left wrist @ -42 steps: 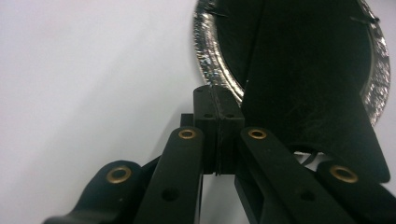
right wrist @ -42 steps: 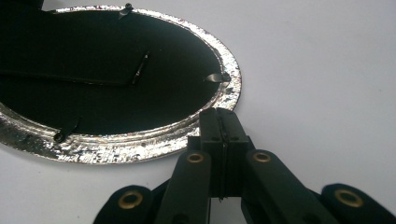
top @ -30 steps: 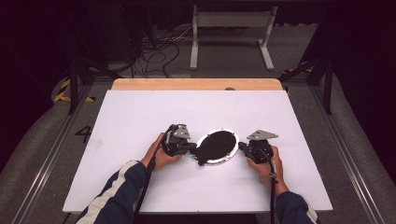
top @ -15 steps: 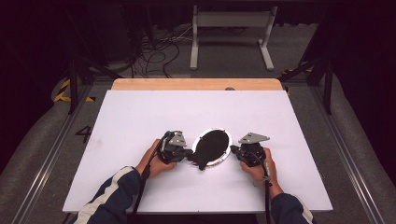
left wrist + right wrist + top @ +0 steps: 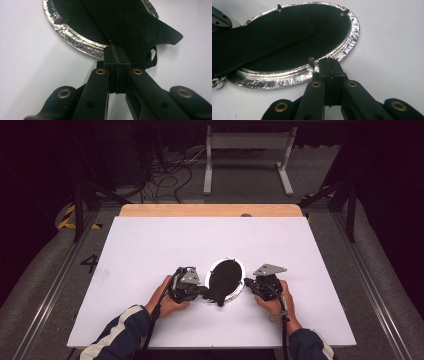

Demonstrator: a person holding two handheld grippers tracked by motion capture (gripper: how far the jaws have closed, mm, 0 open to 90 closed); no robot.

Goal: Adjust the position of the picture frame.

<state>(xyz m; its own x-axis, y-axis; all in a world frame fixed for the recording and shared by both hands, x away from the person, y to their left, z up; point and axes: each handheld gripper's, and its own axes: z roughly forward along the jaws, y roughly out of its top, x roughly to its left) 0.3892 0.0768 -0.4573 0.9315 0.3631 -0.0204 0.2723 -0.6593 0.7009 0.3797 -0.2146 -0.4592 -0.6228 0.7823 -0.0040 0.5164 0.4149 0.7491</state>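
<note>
A flat black backing panel is clamped by the left gripper over the oval silver-rimmed frame. The frame's rim is met by the right gripper, jaws pressed together; whether anything is pinched cannot be told.

High view overhead, claw views close, sharing frame

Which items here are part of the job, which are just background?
In the job:
- oval frame with silver rim
- black backing panel with its stand flap, pinched by the left hand-held gripper
- right hand-held gripper, shut at the rim

Background:
- white table
- wooden board at its far edge
- floor cables
- grey stand
</note>
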